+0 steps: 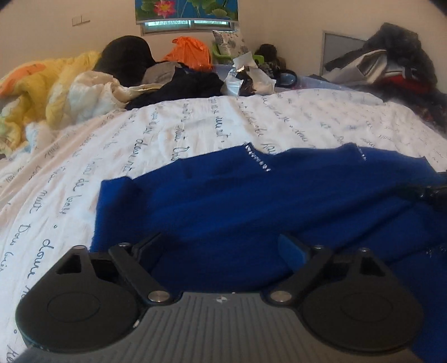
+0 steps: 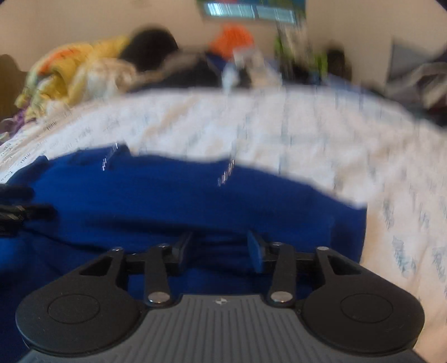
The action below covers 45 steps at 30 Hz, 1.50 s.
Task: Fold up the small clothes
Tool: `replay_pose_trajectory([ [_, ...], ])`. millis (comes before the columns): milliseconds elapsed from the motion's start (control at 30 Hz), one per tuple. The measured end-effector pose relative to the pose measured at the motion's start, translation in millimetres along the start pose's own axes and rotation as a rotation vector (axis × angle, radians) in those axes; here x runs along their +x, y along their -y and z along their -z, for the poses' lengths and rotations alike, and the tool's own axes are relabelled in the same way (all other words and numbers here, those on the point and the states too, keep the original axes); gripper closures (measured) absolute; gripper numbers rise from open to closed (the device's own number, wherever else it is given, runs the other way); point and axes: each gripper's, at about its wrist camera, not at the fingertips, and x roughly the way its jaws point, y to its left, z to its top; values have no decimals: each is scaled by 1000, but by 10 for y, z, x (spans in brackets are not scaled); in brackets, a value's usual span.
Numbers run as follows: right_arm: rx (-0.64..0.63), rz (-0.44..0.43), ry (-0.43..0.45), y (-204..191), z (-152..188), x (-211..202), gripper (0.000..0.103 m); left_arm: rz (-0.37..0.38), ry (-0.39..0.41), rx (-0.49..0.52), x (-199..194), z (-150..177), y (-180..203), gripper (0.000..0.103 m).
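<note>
Royal-blue knitted garment [image 1: 251, 201] spread flat on the near part of a white bedsheet printed with lines of blue cursive script [image 1: 173, 131]. Two short rows of small silvery studs [image 1: 257, 160] along the garment's far edge, beside the notched neckline. Script on the sheet running in columns toward the far end; only scraps legible in the left wrist view, such as "douce" and "nuit", the rest too distorted or small to read.

Left gripper [image 1: 223, 248] low over the garment's near edge, jaws standing wide, nothing clamped between them, only blue knit lying beneath the gap. Blue pad on its right finger [image 1: 292, 255]; left finger dark. Small pale emblem on the ribbed grey body, too small to read.

Right gripper [image 2: 220, 250] likewise over the blue garment [image 2: 195, 201], nearer its right edge, jaws about half apart, pads not pressing on cloth. Right wrist view blurred throughout; sheet [image 2: 307, 125] lettering there unreadable. Tip of the other gripper showing dark at the left edge of that view.

At the far end of the bed, a heap of things: yellow and orange quilt [image 1: 33, 92] at far left, black rounded bundle [image 1: 125, 58], orange plastic bag [image 1: 190, 53], crumpled silver and white wrappers [image 1: 245, 78]. Far right, a pile of dark clothes [image 1: 391, 61]. On the far wall, a lotus-flower blind [image 1: 187, 9] above a window.
</note>
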Motion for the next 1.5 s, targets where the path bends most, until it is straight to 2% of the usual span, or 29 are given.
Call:
replay_pose_trajectory([
  [67,55,-11,-5,173,49,-105,51,-41,-6,34,-78,28,-53,13],
  [133,79,26,-24,179,81,-256,51,-65,-14,9,-241,38,-93,15],
  [167,116,50,-36,150,76,-343,50,-40,-11,-30,-339,52,-97,14],
  [233,171,0,-25,6,110,-497,45,46,-5,-80,-502,100,-14,7],
  [267,164,-31,-13,-81,151,-544,43,63,-15,-79,-520,144,65,2],
  [300,153,-30,-15,-178,208,-558,36,68,-36,-66,-507,218,144,2],
  [333,134,7,-46,-291,288,-515,27,60,-74,-52,-469,315,207,2],
  [367,89,52,-49,-385,382,-489,25,16,-50,-11,-503,414,281,0],
  [400,27,97,-13,-476,475,-535,23,-5,-33,-1,-583,481,315,0],
  [433,15,134,3,-516,568,-607,17,5,-54,-12,-664,539,298,0],
  [533,55,150,-35,-486,766,-877,8,-17,-74,-43,-966,768,239,0],
  [600,95,170,-56,-525,901,-1076,5,-26,-77,-46,-1156,904,270,0],
  [667,22,147,-41,-689,1081,-1259,1,-37,-55,-37,-1311,1035,311,0],
  [733,-27,127,-18,-671,1231,-1449,0,-45,-49,-54,-1443,1153,272,0],
  [800,39,86,-47,-438,1316,-1608,0,-50,-54,-67,-1584,1246,224,0],
  [867,32,117,-69,-294,1399,-1800,0,-59,-57,-63,-1732,1341,212,0],
  [933,111,160,-120,-168,1397,-2008,0,-58,-87,-92,-1848,1387,209,0],
  [967,138,172,-102,-163,1389,-2132,0,-53,-99,-95,-1889,1395,230,0],
  [1033,141,119,-27,-289,1365,-2374,0,-33,-103,-88,-1939,1425,306,0],
  [1100,75,27,-9,-540,1361,-2486,0,-45,-74,-37,-1966,1487,391,0],
  [1167,-33,-49,-45,-773,1447,-2459,0,-27,-63,-32,-2001,1562,347,0],
  [1233,-128,-52,-145,-881,1636,-2310,0,-18,-77,-31,-2074,1624,250,0],
  [1267,-132,-49,-79,-835,1731,-2349,0,-24,-90,-33,-2123,1644,192,0],
  [1300,-121,-41,-91,-770,1766,-2338,0,-31,-103,-39,-2181,1663,128,0],
  [1400,-38,37,-164,-577,1741,-2377,0,-31,-176,-146,-2352,1738,-86,0],
  [1500,76,38,-224,-359,1767,-2471,0,63,-203,-315,-2576,1816,-298,2],
])
